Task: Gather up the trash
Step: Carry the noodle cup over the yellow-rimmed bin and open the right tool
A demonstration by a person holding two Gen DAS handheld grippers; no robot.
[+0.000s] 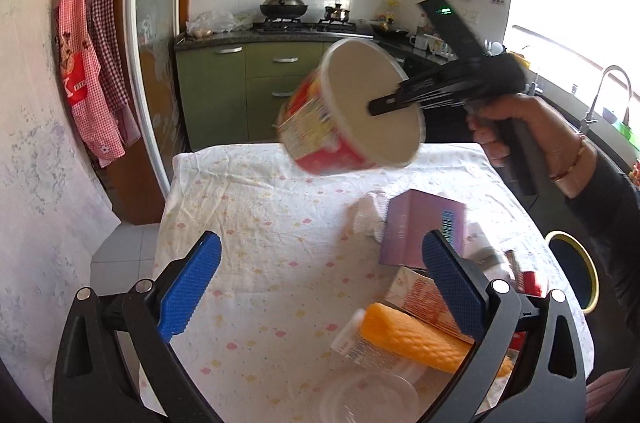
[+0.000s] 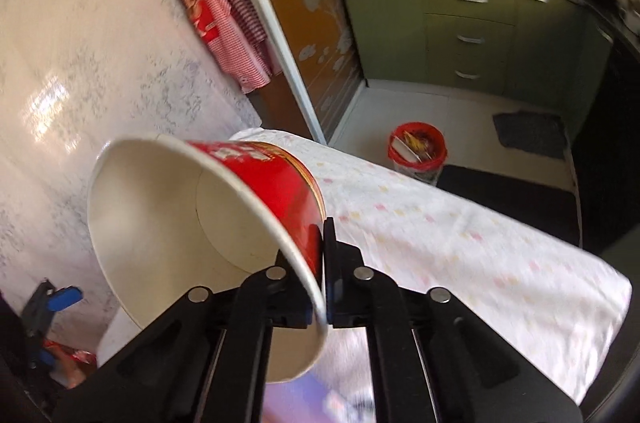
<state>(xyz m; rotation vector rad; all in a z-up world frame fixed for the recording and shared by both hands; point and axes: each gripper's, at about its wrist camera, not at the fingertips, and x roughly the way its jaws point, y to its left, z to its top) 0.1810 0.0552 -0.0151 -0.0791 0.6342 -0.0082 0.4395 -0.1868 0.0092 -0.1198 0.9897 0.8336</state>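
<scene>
My right gripper (image 2: 320, 255) is shut on the rim of an empty red paper noodle cup (image 2: 208, 207), one finger inside and one outside. It holds the cup in the air above the table. In the left wrist view the same cup (image 1: 352, 111) hangs tilted over the far half of the table, with the right gripper (image 1: 394, 102) clamped on its wall. My left gripper (image 1: 320, 287) is open and empty above the near table, its blue pads (image 1: 188, 287) wide apart. A red bin (image 2: 418, 151) with trash stands on the kitchen floor beyond the table.
The table has a white flowered cloth (image 1: 256, 223). On its right side lie a purple box (image 1: 424, 227), crumpled tissue (image 1: 368, 211), an orange packet (image 1: 412, 339), a clear plastic lid (image 1: 368, 399) and other wrappers. Green cabinets (image 1: 248, 91) stand behind. A wall is at the left.
</scene>
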